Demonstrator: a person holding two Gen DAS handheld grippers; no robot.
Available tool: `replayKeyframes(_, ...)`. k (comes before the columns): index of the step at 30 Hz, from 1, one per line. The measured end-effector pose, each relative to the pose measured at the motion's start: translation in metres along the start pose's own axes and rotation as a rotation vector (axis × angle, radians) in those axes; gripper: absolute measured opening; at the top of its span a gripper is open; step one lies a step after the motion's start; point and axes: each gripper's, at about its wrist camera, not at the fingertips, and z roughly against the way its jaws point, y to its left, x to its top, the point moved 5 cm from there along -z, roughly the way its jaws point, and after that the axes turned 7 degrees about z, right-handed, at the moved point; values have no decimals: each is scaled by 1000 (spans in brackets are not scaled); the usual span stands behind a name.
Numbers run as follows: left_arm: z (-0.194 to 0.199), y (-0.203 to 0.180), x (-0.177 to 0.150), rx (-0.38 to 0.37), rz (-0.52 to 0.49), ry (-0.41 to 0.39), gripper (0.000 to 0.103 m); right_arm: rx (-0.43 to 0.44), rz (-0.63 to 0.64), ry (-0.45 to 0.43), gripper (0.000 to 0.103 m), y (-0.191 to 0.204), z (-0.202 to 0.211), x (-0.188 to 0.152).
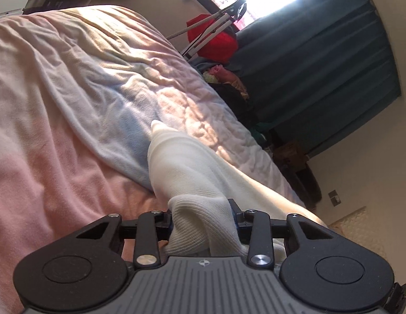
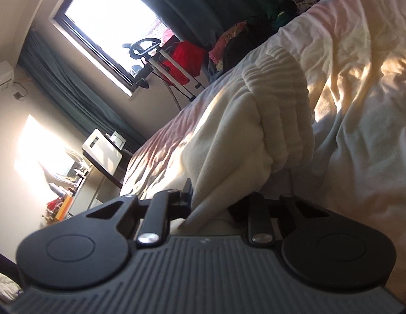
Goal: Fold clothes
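Observation:
A white ribbed knit garment [image 1: 187, 172] lies on the bed, stretched between my two grippers. My left gripper [image 1: 201, 217] is shut on a bunched end of it, which fills the gap between the jaws. In the right wrist view the same white garment [image 2: 255, 130] shows a thick ribbed cuff, and my right gripper [image 2: 216, 198] is shut on its lower edge. The fingertips of both grippers are hidden by the cloth.
The bed is covered by a pink blanket [image 1: 46, 157] and a pale rumpled sheet [image 2: 360, 78]. Beyond the bed are a pile of clothes [image 1: 229, 78], a red item on a white stand [image 2: 182, 60], teal curtains [image 1: 320, 65], a window [image 2: 111, 18] and a cluttered desk [image 2: 72, 183].

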Motion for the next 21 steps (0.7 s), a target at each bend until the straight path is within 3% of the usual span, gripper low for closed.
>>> replayKeyframes(4,-9,-46,3,-54,-58,2,37,40,-11,-52,25,6,22,22)
replayKeyframes(9,-69,-116,1,-117,-97,47,37,19,-16,-135,25,-16,44,80)
replayKeyframes(13,-158,-187,-14,-167,-158,85,37,-37,-37,-197,25,-61,52,142)
replayKeyframes(16,-235,-234,-33,-165,-202,157,37,-116,-70,-219,25,-108,50,189)
replayKeyframes(21,-341,-281,-73,-183,-233,225,37,-249,-85,-228,25,-179,34,252)
